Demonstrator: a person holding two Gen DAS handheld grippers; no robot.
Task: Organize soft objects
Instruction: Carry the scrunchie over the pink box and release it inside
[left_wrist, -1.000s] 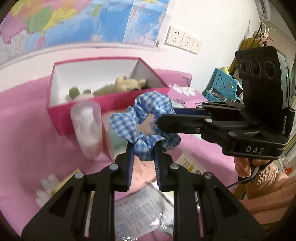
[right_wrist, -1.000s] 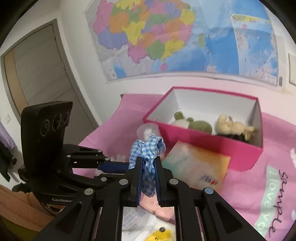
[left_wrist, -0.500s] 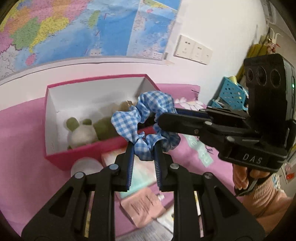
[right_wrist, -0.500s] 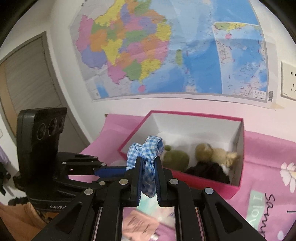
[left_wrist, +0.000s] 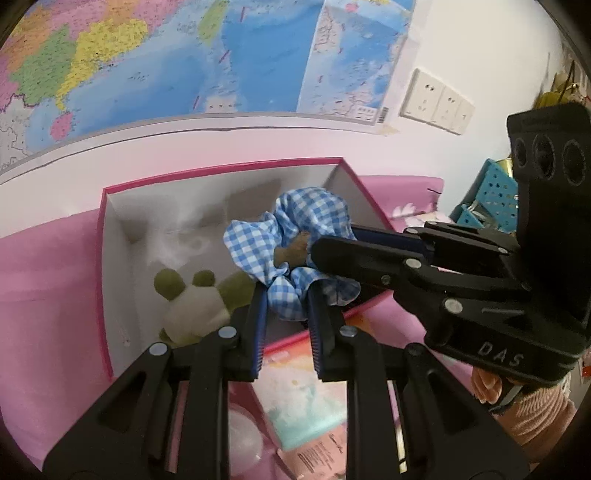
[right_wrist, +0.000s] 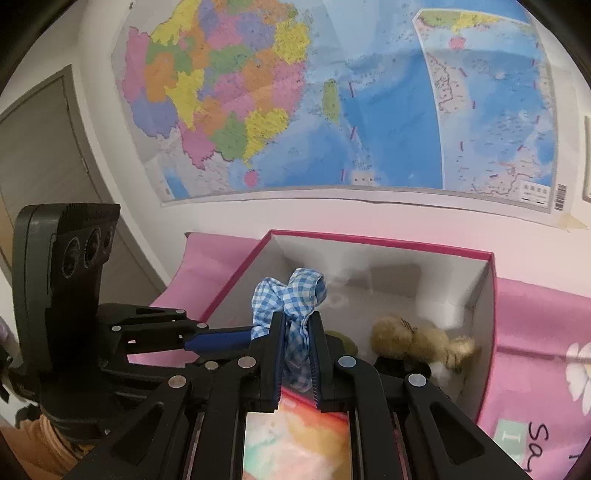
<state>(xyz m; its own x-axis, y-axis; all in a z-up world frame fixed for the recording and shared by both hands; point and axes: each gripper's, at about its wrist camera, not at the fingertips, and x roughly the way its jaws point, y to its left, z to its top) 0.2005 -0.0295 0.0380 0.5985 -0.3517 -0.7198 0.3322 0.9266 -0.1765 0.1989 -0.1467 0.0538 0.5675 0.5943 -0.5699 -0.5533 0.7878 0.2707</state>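
Note:
Both grippers hold one blue-and-white checked scrunchie above the open pink box. My left gripper is shut on its lower edge. My right gripper is shut on its other side and comes in from the right in the left wrist view. Inside the box lie a green-and-white plush frog, a tan plush toy and something dark beside it.
The box sits on a pink cloth against a wall with a large map. A pastel packet and a clear round lid lie in front of the box. A blue perforated basket stands at the right.
Both grippers have carried the scrunchie forward from over the packets and bottle to above the open box. The box interior now fills the middle of both views. Both grips are unchanged.

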